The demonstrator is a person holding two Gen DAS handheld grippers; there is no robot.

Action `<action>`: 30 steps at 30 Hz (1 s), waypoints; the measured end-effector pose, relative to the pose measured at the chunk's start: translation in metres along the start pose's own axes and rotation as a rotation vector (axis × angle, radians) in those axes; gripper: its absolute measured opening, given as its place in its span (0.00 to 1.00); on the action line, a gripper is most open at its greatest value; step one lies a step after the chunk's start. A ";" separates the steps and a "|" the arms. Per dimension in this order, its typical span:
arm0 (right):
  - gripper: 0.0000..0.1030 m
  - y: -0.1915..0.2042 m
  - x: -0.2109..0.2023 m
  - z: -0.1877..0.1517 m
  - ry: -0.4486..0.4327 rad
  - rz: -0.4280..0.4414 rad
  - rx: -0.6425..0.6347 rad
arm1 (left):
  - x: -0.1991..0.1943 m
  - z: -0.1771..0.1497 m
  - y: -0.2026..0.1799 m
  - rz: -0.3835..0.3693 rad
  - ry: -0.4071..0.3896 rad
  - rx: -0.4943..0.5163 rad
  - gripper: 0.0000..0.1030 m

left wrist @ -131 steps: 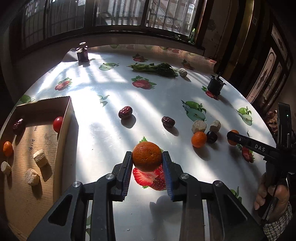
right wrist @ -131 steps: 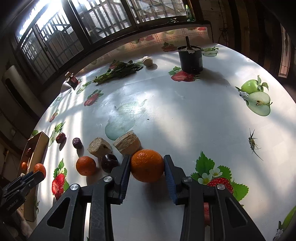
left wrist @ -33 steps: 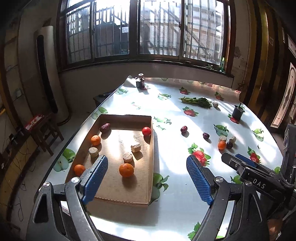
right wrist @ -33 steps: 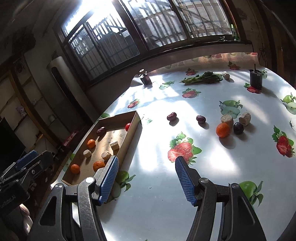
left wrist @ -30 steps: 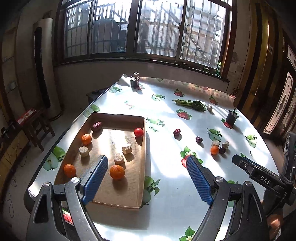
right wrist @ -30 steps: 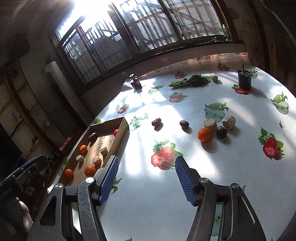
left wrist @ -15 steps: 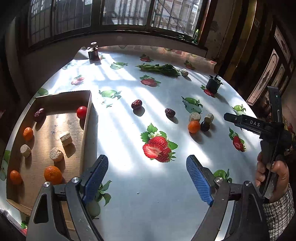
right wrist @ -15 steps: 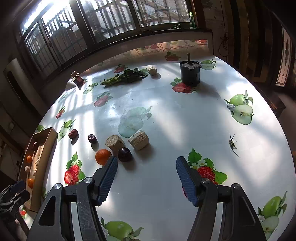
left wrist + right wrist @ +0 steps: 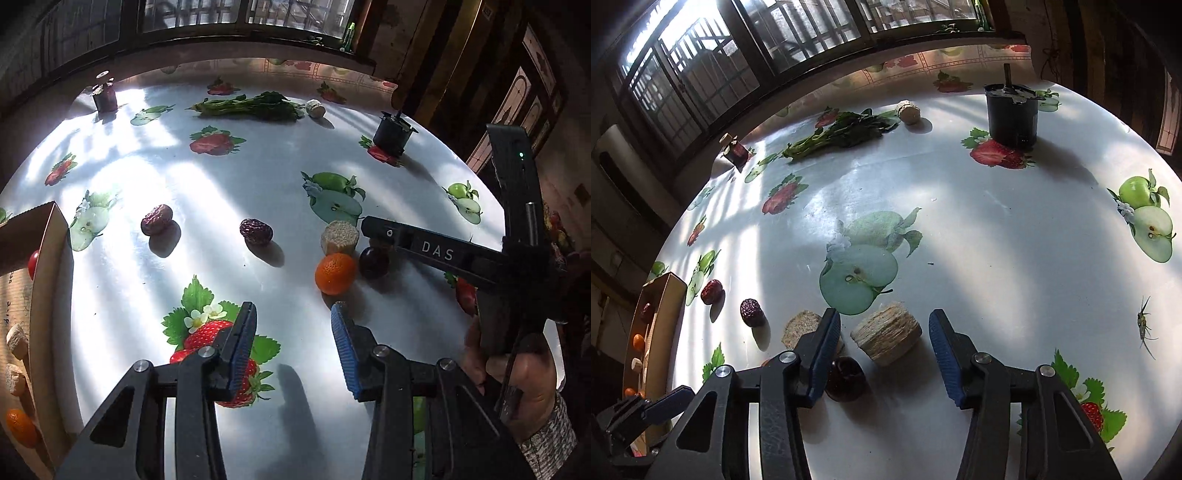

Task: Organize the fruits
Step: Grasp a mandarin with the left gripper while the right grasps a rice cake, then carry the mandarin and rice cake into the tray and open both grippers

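Both grippers have dropped close over the table (image 9: 258, 177) since half a second ago, and both pairs of jaws, wide apart then, are now narrowing. Over in the cardboard box (image 9: 51, 288) at the table's left edge, the oranges and pale chunks lie as before.

The left gripper (image 9: 291, 314) hangs over the printed strawberry with nothing between its blue pads; its jaws are closing on empty air. Just ahead and to its right sits the orange (image 9: 335, 273), touching a pale round chunk (image 9: 340, 238) behind it and a dark plum (image 9: 373, 262) beside it. Two wrinkled dates (image 9: 256, 231) lie further left, well apart, each with its long axis running roughly across the left wrist view.

The right gripper (image 9: 884, 332) straddles a tan fibrous chunk (image 9: 886, 338), jaws closing, pads not yet pressing on it. That chunk lies on its side, its flat cut face turned toward the left finger (image 9: 822, 350)
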State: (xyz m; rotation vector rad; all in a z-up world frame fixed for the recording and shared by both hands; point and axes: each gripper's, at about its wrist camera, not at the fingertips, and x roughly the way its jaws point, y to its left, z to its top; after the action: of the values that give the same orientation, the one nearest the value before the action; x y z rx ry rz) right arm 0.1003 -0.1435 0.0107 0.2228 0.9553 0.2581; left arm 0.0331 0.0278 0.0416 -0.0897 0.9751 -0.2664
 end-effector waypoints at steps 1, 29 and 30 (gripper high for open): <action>0.40 -0.002 -0.001 0.000 -0.007 -0.007 0.005 | 0.005 0.003 -0.004 0.001 0.000 0.012 0.40; 0.40 -0.008 -0.025 -0.007 -0.106 0.055 0.017 | -0.081 -0.034 0.019 0.073 -0.142 -0.037 0.28; 0.40 -0.005 -0.026 -0.008 -0.107 0.055 0.007 | -0.095 -0.041 0.032 0.093 -0.158 -0.063 0.28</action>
State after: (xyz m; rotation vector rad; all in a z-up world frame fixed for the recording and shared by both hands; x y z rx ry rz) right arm 0.0801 -0.1554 0.0245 0.2667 0.8453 0.2904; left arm -0.0457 0.0849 0.0885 -0.1207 0.8282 -0.1412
